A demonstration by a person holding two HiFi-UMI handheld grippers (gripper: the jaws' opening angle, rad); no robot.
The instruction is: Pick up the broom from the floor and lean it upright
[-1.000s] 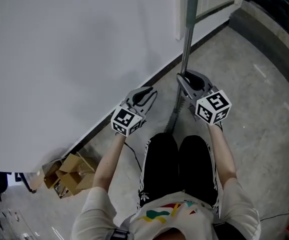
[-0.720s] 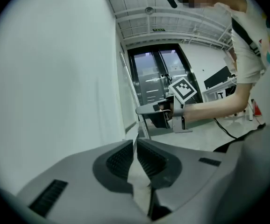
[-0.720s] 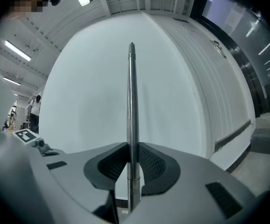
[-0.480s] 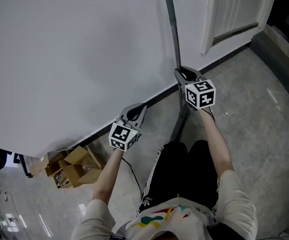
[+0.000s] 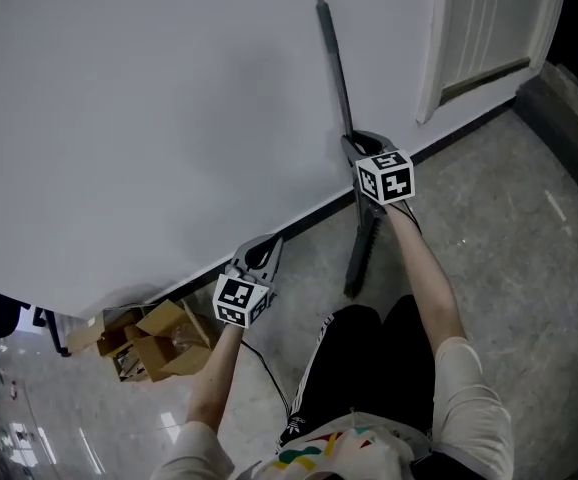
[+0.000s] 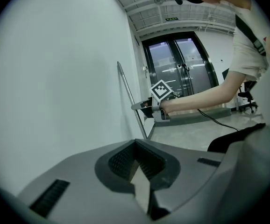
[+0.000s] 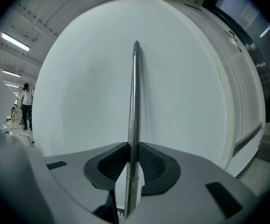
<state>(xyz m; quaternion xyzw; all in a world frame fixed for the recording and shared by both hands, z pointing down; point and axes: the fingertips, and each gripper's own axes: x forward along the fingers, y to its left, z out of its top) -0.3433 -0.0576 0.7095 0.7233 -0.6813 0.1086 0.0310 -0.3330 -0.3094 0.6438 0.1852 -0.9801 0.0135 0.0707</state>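
A white wall (image 5: 149, 118) is seen rising from a grey floor (image 5: 529, 228). The broom (image 5: 335, 63) is held almost upright in front of the wall, with its lower end down at the floor; whether its top touches the wall cannot be told. At the wall's foot, cardboard boxes (image 5: 154, 338) are piled. The broom's handle is pinched by the right tongs (image 5: 352, 140). The left tongs (image 5: 269, 245) are pressed together on nothing, well apart from the broom.

place: office or commercial building hall | evidence: glass double doors (image 6: 179, 69) under a green sign (image 6: 172, 18); polished grey floor (image 5: 529, 228); long white wall (image 5: 149, 118); ceiling strip lights (image 7: 16, 42); cardboard boxes (image 5: 154, 338)
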